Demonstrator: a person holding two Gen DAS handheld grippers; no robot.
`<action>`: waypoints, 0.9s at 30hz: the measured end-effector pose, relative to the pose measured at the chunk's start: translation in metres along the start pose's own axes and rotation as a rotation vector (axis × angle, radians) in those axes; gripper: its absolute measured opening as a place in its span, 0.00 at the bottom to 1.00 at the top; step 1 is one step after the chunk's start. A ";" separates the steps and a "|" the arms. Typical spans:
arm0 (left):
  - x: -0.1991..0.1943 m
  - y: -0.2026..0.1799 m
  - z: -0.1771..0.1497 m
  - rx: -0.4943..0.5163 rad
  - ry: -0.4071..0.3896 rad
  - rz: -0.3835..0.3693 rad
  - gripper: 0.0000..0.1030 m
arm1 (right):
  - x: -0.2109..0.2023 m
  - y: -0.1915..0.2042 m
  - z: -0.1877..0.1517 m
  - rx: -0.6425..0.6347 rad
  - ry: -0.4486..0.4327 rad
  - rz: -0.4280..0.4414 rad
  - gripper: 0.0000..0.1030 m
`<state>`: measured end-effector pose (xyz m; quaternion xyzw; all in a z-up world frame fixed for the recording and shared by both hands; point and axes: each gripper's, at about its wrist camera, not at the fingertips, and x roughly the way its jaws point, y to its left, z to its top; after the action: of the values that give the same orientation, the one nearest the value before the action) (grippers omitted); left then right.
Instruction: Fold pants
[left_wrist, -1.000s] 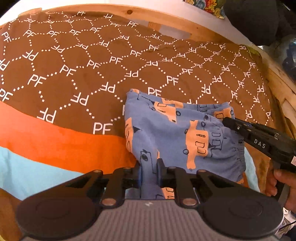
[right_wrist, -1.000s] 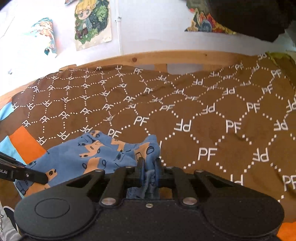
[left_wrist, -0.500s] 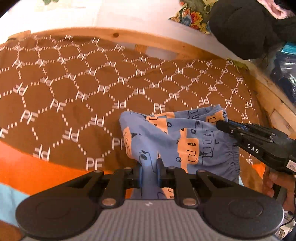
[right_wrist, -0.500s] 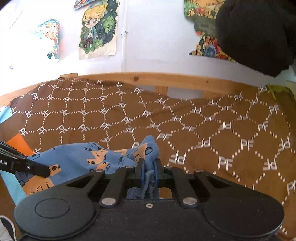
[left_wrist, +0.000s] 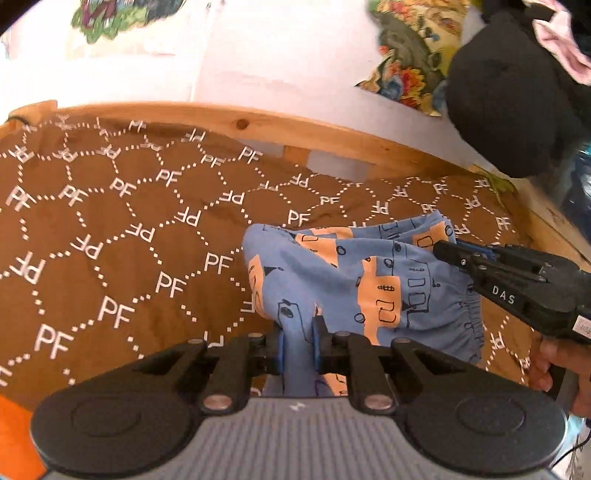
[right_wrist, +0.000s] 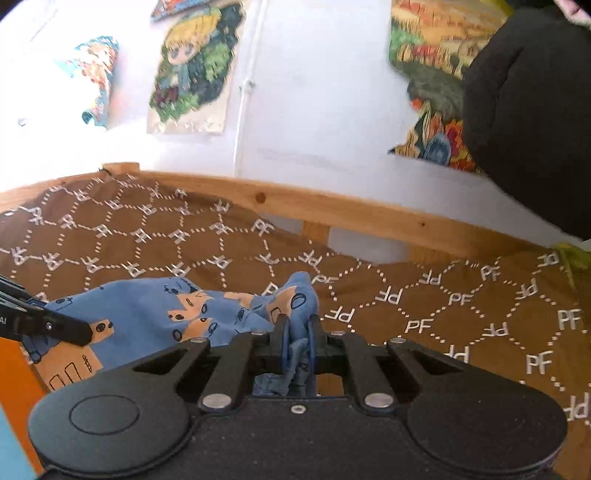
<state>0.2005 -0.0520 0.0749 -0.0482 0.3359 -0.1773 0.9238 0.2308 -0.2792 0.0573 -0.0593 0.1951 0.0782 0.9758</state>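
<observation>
Nearest in each wrist view the jaws are clenched on cloth: the left gripper (left_wrist: 297, 341) pinches a fold of the small blue cotton pants with orange vehicle prints (left_wrist: 354, 280), and the right gripper (right_wrist: 297, 341) grips a bunched bit of the same garment (right_wrist: 155, 317) — probably so that both hands can carry one edge together. Between them the pants hang slack, partly doubled, their gathered elastic waistband on the right in the left view. Under and beyond them spreads the brown bedspread with white dotted hexagons and letters (left_wrist: 110, 236) — a broad soft surface for the fold. Farther off runs the pale wooden bed rail (right_wrist: 332, 210), then a white wall.
</observation>
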 end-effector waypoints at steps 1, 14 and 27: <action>0.008 0.002 -0.001 -0.009 0.008 0.002 0.15 | 0.010 -0.001 -0.001 -0.006 0.015 0.000 0.10; 0.060 0.026 -0.047 -0.046 0.100 -0.002 0.14 | 0.067 -0.006 -0.054 -0.043 0.121 -0.024 0.10; 0.053 0.026 -0.036 -0.062 0.153 0.067 0.77 | 0.059 -0.003 -0.055 -0.044 0.112 -0.177 0.74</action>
<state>0.2229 -0.0453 0.0100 -0.0518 0.4121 -0.1392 0.8990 0.2648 -0.2823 -0.0164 -0.1018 0.2416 -0.0076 0.9650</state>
